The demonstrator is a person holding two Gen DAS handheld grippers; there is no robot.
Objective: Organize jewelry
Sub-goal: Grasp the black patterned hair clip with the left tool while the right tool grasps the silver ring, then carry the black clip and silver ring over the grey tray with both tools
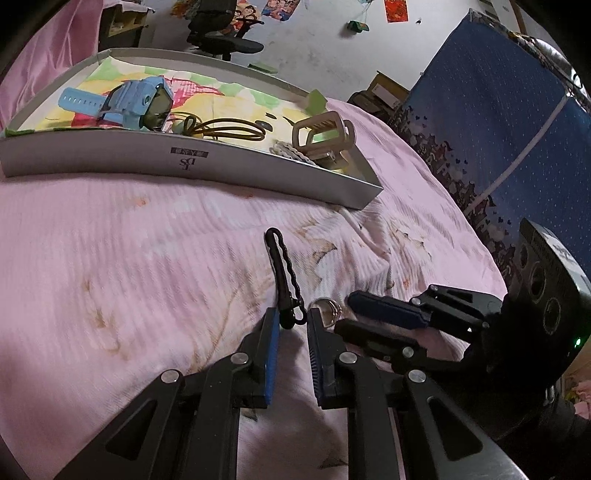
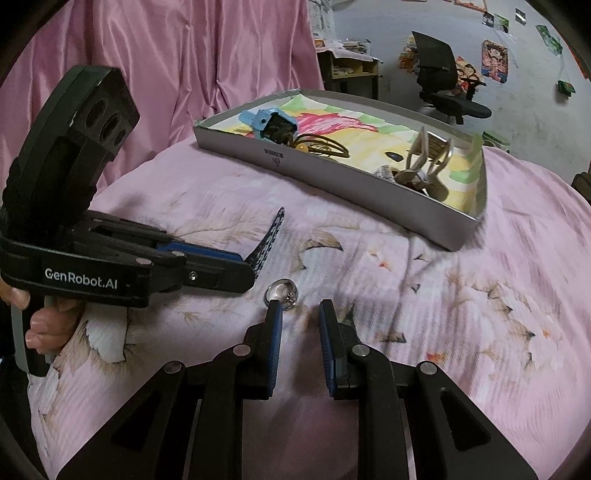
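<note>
1. My left gripper has its fingers a narrow gap apart, and the lower end of a black hair clip sits in that gap. The clip stands up and away from the tips; I cannot tell whether the pads actually press it.
2. Just right of my left fingertips lies a silver ring on the pink bedspread.
3. My right gripper is open by a moderate gap with nothing between the fingers. The ring is just ahead of my right gripper's left fingertip, near it or touching; I cannot tell which.
4. From the right wrist view, my left gripper comes in from the left, level with the ring, with the clip sticking up at its tip.
5. Farther ahead of both sets of fingers, well apart from them, sits a shallow grey box on the bedspread.
6. Inside it, toward the left end, lies a blue watch; beside that, a coil of brown cord; at the right end, a beige claw clip.
7. Beyond the box stands a black office chair, with posters on the wall.
</note>
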